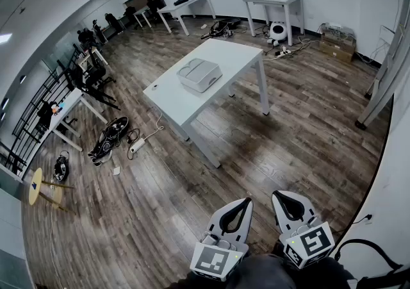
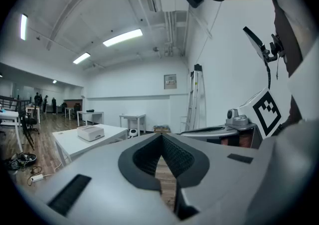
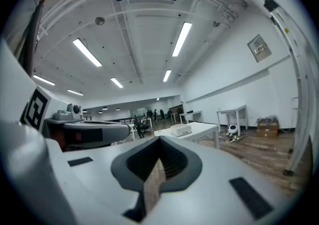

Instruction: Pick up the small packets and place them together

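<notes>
head view misses the long white ceiling lights (image 2: pixel 123 37) that both gripper views show; left tool (image 2: pixel 161 138) and right tool (image 3: pixel 159 141) have jaws together, empty.

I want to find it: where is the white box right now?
In the head view, the white box sits on the white table, in the upper middle of the picture.

A white table (image 1: pixel 234 57) stands on the wooden floor (image 1: pixel 295 134) with a pale lidded box (image 1: pixel 199 75) near its middle, a black bag (image 1: pixel 110 136) and power strip (image 1: pixel 136 147) lie on the floor off its left corner, and cardboard boxes (image 1: pixel 337 42) sit by the far wall.
</notes>
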The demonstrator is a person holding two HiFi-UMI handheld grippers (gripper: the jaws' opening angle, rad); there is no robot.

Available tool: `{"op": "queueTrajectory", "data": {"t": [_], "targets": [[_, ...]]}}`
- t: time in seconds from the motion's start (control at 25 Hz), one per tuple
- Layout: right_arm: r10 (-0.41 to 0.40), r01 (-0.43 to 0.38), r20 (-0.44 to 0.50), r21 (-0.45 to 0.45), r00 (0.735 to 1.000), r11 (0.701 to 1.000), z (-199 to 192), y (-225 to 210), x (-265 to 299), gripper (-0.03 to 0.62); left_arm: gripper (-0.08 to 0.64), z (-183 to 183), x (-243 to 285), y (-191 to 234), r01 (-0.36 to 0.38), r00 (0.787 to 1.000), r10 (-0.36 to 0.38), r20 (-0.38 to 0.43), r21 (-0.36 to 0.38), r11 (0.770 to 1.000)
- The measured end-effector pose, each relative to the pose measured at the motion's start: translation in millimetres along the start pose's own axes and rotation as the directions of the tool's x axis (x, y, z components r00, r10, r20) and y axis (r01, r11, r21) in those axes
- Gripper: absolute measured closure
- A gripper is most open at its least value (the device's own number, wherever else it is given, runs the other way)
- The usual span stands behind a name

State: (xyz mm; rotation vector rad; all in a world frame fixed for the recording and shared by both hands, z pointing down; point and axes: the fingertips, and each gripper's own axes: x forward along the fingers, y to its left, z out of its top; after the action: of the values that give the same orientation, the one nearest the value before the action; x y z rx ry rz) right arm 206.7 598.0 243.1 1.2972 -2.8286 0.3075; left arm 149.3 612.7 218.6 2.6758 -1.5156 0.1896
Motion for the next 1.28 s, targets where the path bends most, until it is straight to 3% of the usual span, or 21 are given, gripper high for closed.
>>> {"op": "queueTrajectory", "data": {"t": [0.64,0.92,1.28], "targets": [[0.041,-0.041,-0.01,0.034,0.999,0.999,-7,-65,-11,0.588,0.559,-14,56,-42,-0.001,0.999,0.001,-0.038,-0.013,1.0],[0.107,-0.103,-0.029,0.103,0.994,0.989,-19,-67,21,0.588,0.56,-26,67,-13,-0.058,0.996,0.055,-0.075,-0.038,0.998],[0.128,-0.12,-0.103,0.083,0.986,0.989,-26,-86,110,0.588,0.56,-32,120,69,-0.068,0.997,0.063,-0.052,-0.084,0.994]]}}
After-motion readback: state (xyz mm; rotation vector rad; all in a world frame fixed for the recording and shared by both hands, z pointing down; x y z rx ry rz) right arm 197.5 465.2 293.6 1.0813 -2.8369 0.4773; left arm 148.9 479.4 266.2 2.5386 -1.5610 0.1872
